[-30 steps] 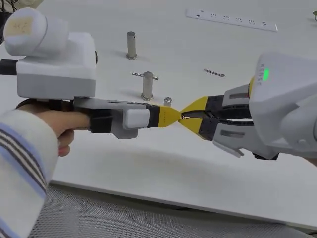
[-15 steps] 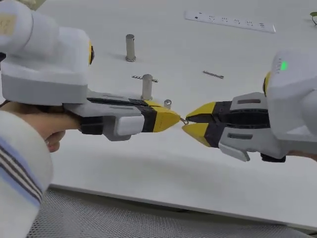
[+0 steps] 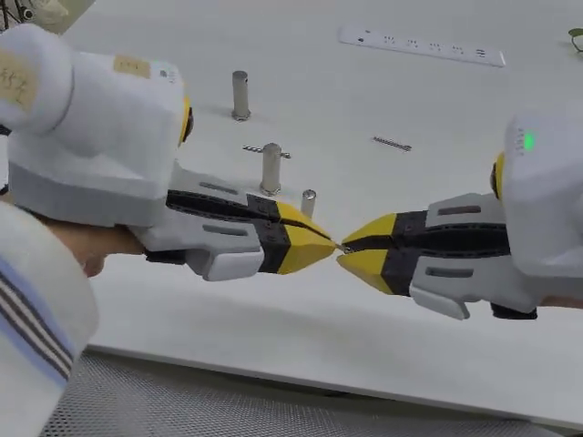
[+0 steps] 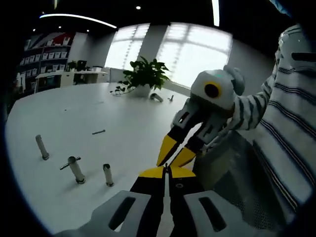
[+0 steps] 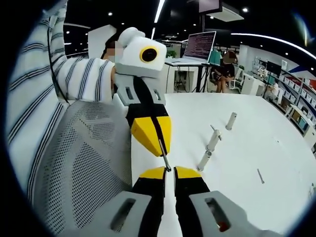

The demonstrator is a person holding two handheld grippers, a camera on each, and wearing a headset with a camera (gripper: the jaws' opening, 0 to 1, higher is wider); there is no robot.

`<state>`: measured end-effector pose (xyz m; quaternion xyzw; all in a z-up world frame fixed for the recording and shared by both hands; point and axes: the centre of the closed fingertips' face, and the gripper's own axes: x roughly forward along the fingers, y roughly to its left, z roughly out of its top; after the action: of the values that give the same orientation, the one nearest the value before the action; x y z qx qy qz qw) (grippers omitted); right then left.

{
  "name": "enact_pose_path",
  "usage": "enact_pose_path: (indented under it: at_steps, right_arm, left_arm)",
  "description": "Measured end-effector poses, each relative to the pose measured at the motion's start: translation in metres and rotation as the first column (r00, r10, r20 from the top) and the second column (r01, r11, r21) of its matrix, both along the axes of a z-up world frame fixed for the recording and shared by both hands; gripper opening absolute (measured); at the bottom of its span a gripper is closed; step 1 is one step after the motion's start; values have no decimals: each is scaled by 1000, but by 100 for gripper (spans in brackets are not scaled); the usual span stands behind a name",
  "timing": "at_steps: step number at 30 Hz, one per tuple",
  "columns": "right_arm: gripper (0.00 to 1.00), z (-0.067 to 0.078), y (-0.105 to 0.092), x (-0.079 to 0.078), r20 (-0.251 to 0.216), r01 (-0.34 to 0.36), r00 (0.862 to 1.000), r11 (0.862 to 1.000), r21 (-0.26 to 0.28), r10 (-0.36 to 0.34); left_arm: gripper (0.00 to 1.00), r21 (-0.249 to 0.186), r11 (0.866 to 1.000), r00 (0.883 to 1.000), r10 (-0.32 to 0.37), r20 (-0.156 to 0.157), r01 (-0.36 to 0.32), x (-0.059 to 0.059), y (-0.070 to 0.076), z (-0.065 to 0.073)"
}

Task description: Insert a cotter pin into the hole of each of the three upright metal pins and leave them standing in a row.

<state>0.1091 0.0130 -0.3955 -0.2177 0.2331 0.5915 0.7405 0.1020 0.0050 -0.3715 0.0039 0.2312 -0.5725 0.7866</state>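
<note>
1. The held cotter pin [image 5: 164,157] was in the air between the two grippers, over the front of the bench [image 3: 273,309] and just in front of the near metal pin [image 3: 309,202].
2. Left gripper [image 3: 326,246]: fingers together, clamped on one end of the held cotter pin, with the rest poking out past the tips.
3. Right gripper [image 3: 350,255]: fingers nearly together at the pin's free end. The right gripper view showed a thin gap with the pin tip in it, so I could not tell whether they were actually pinching.
4. Handling, as a judgement: a thin, light, stiff piece of smooth metal wire. It would likely swivel or slip in hard fingertips and flick away if both grippers pulled.
5. Best hold, also a judgement: at the very fingertips near one end, leaving most of the length free to enter the hole. Which end was the head was too small to tell.
6. The middle metal pin [image 3: 271,167] had a fitted cotter pin [image 3: 253,148] through its top. The near metal pin and the far metal pin [image 3: 240,94] were bare, and all three were upright.
7. The metal pins looked like rigid short cylinders on small feet, likely to tip under a sideways push, so the shank should be steadied below the hole.
8. A spare cotter pin [image 3: 392,143] lay flat on the bench, well to the right.
</note>
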Motion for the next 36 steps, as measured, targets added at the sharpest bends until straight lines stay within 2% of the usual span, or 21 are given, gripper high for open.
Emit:
enact_pose_path:
  at_steps: [1,2,4,8,9,13,16,17,21,23,24,26,28,30,32,36]
  right_arm:
    - [0,-1,0,-2,-7,-8,1000,1000,-2,8]
    - [0,-1,0,-3,-9,-13,1000,1000,-7,13]
    - [0,-4,0,-6,-9,-26,1000,999,-21,26]
    - [0,-7,-1,-9,-13,-45,999,998,-36,45]
    - [0,-7,-1,-9,-16,-47,999,998,-37,47]
    - [0,-9,-2,-12,-21,-64,998,997,-44,63]
    - [0,-10,-3,-14,-23,-84,996,995,-53,82]
    - [0,-11,-3,-15,-23,-92,996,994,-58,91]
    - [0,-13,-3,-17,-13,-108,994,991,-74,108]
    - [0,-14,-4,-16,-18,-99,995,992,-78,98]
    - [0,-15,-4,-16,-19,-96,995,992,-83,94]
    - [0,-17,-5,-14,-14,-92,996,991,-95,91]
    - [0,-20,-6,-13,-11,-89,996,991,-101,88]
    - [0,-22,-7,-12,-9,-83,997,991,-106,83]
    - [0,-22,-8,-10,-8,-79,997,991,-108,79]
    - [0,-22,-9,-6,-3,-70,998,992,-107,70]
  left_arm:
    - [0,17,999,999,-28,35,27,-1,1,-1]
    - [0,25,999,998,-42,51,41,-2,1,-1]
    - [0,47,997,995,-69,66,66,-8,-3,-3]
    - [0,126,985,983,-137,121,121,-11,1,-14]
    - [0,133,983,981,-145,129,128,-11,1,-15]
    - [0,149,979,979,-157,129,137,-12,0,-19]
    - [0,175,971,972,-188,144,162,-12,3,-23]
    - [0,194,965,966,-207,156,176,-12,4,-25]
    - [0,210,959,961,-224,159,189,-12,7,-28]
    - [0,211,960,962,-221,161,185,-11,7,-29]
    - [0,212,962,964,-207,165,170,-8,8,-30]
    - [0,213,965,971,-186,153,151,-5,11,-34]
    - [0,217,968,974,-161,159,124,0,14,-36]
    - [0,202,974,981,-134,142,104,3,17,-35]
    - [0,198,976,981,-122,148,92,6,19,-34]
    - [8,197,979,986,-88,145,58,13,25,-34]
